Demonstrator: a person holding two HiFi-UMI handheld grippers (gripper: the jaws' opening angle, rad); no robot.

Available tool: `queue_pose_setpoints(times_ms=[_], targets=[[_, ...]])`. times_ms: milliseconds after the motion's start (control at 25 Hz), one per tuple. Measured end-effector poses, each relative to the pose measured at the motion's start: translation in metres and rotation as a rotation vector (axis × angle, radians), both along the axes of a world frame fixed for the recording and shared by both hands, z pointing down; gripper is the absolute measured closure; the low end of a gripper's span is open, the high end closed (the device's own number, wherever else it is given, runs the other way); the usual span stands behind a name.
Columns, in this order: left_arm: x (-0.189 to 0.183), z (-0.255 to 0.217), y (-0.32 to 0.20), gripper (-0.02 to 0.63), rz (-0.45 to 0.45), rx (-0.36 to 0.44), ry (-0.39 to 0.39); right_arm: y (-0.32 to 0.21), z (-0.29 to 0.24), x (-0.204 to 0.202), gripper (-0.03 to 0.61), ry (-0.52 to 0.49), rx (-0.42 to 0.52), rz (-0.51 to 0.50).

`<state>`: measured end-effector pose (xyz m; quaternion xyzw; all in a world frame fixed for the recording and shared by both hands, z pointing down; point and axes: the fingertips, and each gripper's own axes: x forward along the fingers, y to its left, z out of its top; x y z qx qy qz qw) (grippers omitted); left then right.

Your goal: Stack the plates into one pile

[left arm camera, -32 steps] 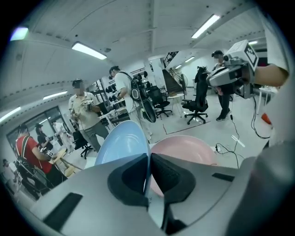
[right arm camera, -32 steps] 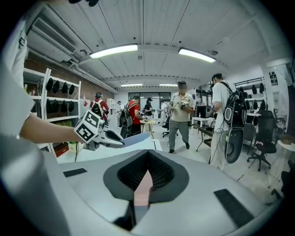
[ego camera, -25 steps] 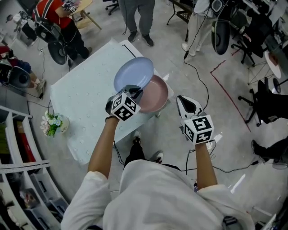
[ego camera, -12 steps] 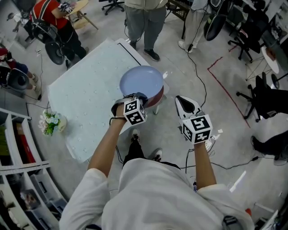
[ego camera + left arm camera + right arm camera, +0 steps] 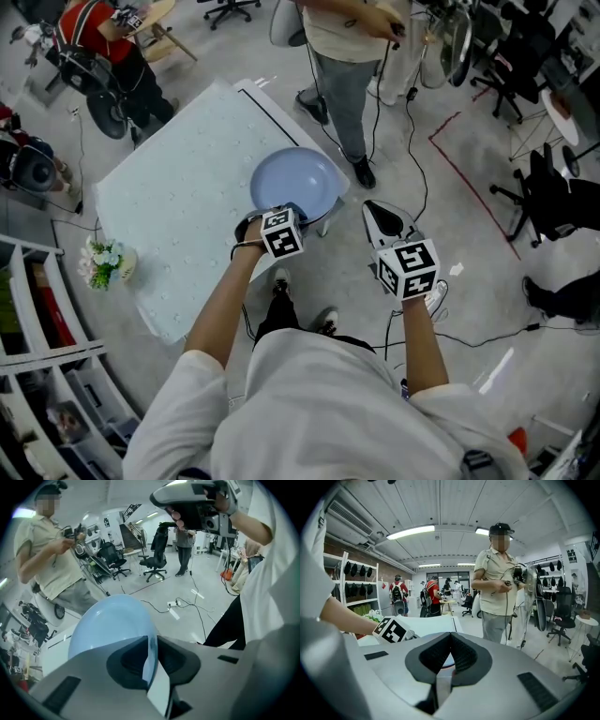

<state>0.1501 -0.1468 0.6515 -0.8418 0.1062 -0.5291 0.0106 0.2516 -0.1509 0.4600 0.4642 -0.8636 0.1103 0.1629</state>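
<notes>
A pale blue plate (image 5: 295,180) lies flat on top of a pink plate, of which only a dark sliver (image 5: 329,210) shows at the table's near corner. My left gripper (image 5: 281,214) points steeply down at the blue plate's near rim. In the left gripper view the blue plate (image 5: 110,620) fills the middle and its thin rim stands between the jaws of the left gripper (image 5: 151,639). Those jaws have just been opening, and a slight gap shows beside the rim. My right gripper (image 5: 382,210) hangs off the table to the right, shut with nothing in it (image 5: 450,637).
The table with its pale cloth (image 5: 178,206) runs away to the left. A person (image 5: 352,56) stands just beyond the plates at the table's far corner. A small pot of flowers (image 5: 103,262) sits by the left edge. Cables (image 5: 417,178) and office chairs (image 5: 553,202) are on the floor to the right.
The blue plate has come down from a tilt beside the pink plate to lie flat over it. My left gripper sank with it. The standing person stepped closer to the table.
</notes>
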Motion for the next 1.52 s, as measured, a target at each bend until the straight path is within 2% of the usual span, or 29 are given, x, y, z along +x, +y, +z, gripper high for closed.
queue_pose_setpoints(times_ms=[200,400,480,640,760,880,1000,1160,1320,1520], targets=[[-0.006,-0.008,-0.006,0.449,-0.070,-0.033,0.044,-0.001,-0.003,0.000,0.565,-0.003,0.004,-0.009],[-0.017,-0.041,-0.012,0.442,-0.258,-0.018,0.213,0.007,-0.016,0.001,0.565,0.002,0.035,-0.047],[-0.023,-0.062,-0.012,0.456,-0.329,0.027,0.265,0.011,-0.023,0.002,0.565,0.009,0.055,-0.075],[-0.042,-0.116,-0.016,0.571,-0.499,0.178,0.407,0.012,-0.042,-0.003,0.565,0.035,0.112,-0.131],[-0.063,-0.163,-0.012,0.591,-0.617,0.277,0.541,0.015,-0.061,-0.010,0.565,0.073,0.155,-0.158],[-0.086,-0.211,-0.003,0.594,-0.688,0.373,0.646,0.017,-0.080,-0.021,0.565,0.105,0.195,-0.170],[-0.112,-0.251,0.004,0.595,-0.726,0.471,0.703,0.015,-0.099,-0.034,0.565,0.116,0.239,-0.171],[-0.150,-0.296,0.012,0.595,-0.747,0.579,0.733,0.012,-0.124,-0.061,0.566,0.115,0.289,-0.161],[-0.179,-0.337,0.025,0.595,-0.723,0.673,0.729,0.019,-0.152,-0.094,0.566,0.123,0.347,-0.177],[-0.192,-0.376,0.038,0.594,-0.667,0.751,0.733,0.028,-0.180,-0.124,0.566,0.131,0.400,-0.190]])
